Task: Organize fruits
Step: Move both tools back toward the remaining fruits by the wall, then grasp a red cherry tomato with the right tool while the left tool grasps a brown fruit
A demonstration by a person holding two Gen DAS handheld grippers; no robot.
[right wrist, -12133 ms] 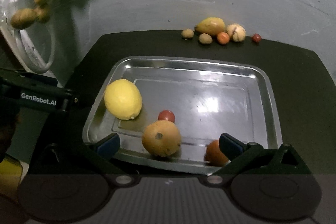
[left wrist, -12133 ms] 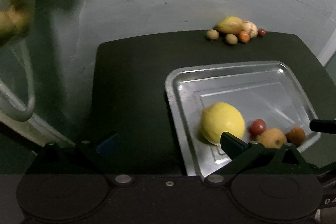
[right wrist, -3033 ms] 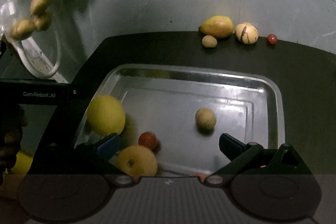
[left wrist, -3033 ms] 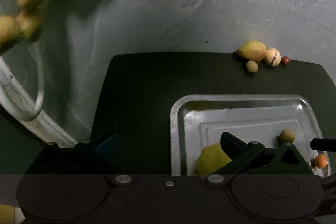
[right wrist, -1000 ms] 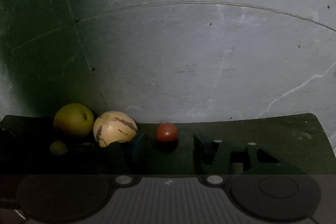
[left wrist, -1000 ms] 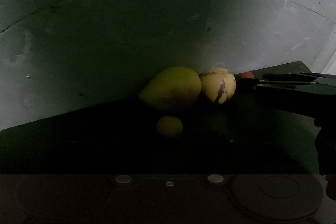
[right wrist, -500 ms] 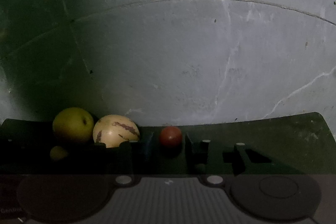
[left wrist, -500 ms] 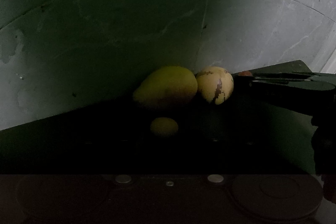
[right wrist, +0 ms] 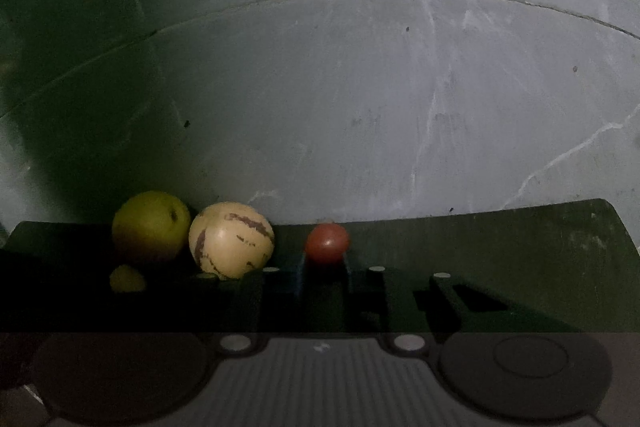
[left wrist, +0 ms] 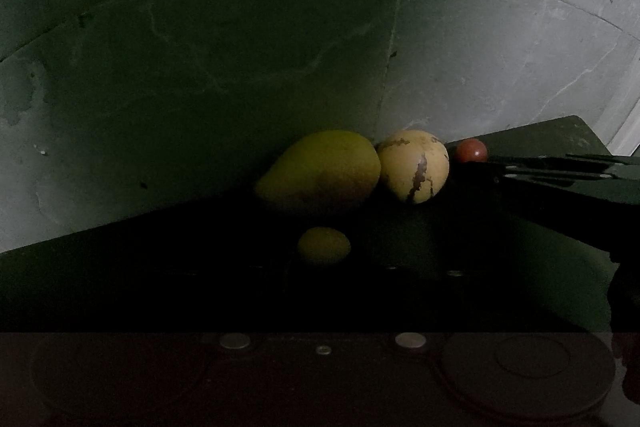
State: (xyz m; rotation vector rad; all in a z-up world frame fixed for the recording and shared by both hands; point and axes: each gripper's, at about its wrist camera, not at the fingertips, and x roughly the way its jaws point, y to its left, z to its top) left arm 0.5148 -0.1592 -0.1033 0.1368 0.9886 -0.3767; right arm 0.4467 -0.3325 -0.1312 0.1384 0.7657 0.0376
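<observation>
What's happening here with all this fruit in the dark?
A person is sorting fruit with two hand-held grippers. The right hand-held gripper is low on the dark mat, its fingers on either side of a small red fruit; whether they grip it is unclear. A cream striped fruit, a yellow-green fruit and a small yellow fruit wait beside it. The left hand-held gripper's fingers are lost in shadow.

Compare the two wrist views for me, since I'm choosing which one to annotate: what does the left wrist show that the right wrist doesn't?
Only the left wrist view shows the right gripper from the side, reaching in low toward the small red fruit. Only the right wrist view shows its own fingers bracketing that red fruit, and the table's far right corner. Both show the yellow-green mango, the cream purple-streaked fruit, and the small yellowish fruit on the dark table against the grey wall.
</observation>
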